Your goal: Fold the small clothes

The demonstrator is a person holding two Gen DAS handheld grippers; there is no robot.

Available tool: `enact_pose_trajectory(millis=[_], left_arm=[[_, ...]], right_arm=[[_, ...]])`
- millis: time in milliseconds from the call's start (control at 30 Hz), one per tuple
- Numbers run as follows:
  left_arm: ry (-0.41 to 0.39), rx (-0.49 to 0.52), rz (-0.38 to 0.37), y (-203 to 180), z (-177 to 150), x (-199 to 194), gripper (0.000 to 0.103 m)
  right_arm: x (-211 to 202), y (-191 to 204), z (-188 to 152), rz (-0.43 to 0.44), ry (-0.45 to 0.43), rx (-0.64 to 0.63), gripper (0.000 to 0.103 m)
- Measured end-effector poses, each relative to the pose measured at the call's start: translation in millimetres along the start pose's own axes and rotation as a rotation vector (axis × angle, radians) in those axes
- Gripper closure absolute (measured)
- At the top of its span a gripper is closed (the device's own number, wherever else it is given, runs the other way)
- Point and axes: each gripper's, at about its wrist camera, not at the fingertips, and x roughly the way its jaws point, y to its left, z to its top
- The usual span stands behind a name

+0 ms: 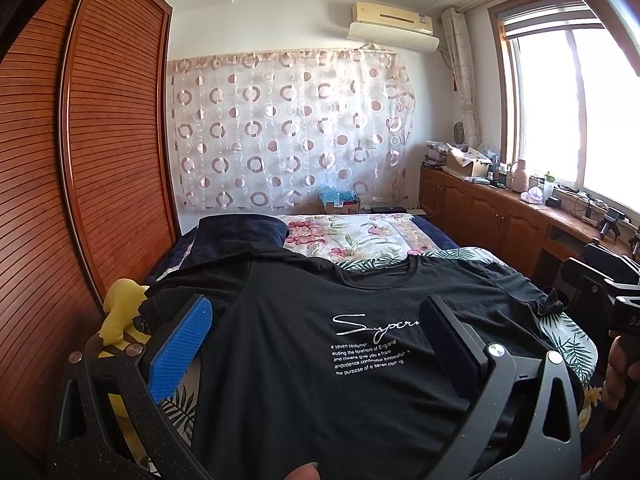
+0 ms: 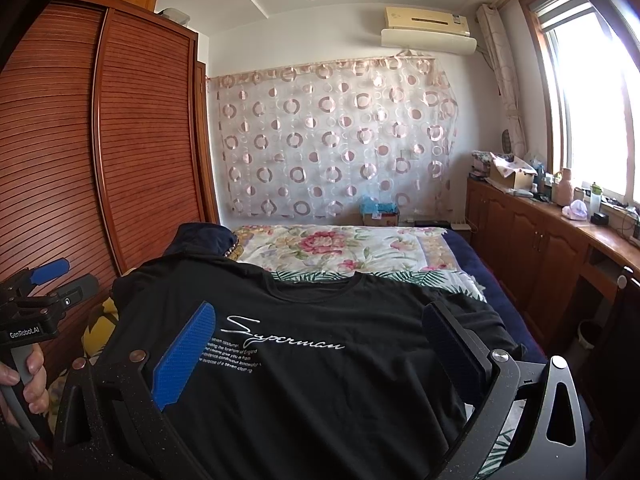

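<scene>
While the big bed point(image 2: 440, 256) is filling most of the room, a black T-shirt point(image 1: 320, 380) is lying spread out flat on its near end, front side up, with white writing showing. The neck hole is pointing to the far end of the bed and the bottom hem is coming toward the near edge, so the shirt's long way is running from near to far. A yellow cloth point(image 1: 120, 312) is peeking out at the shirt's left side, next to the brown wardrobe point(image 1: 100, 160).

Both tongs are hanging just over the near part of the shirt, pointing the same way the shirt is lying. The left tongs point(image 1: 316, 332) are standing wide open, with nothing between their pads, over the left half and close to the left sleeve. The right tongs point(image 2: 320, 340) are wide open too and holding nothing, sitting over the right half, nearer the right sleeve point(image 2: 476, 312).

I am guessing the fold is not started yet. Each sleeve is lying out to the side of its own tongs, so each hand is looking best placed for the sleeve on its own side.
</scene>
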Motion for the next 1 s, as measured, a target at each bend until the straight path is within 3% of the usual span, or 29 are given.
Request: enact_pose_trajectory(millis=[1000], left_arm=[[-0.012,0.009,0.001,-4.4,2.9,-8.9,0.0]], right_arm=[[-1.0,2.5,-0.1,0.007,-0.01,0.005,0.0]])
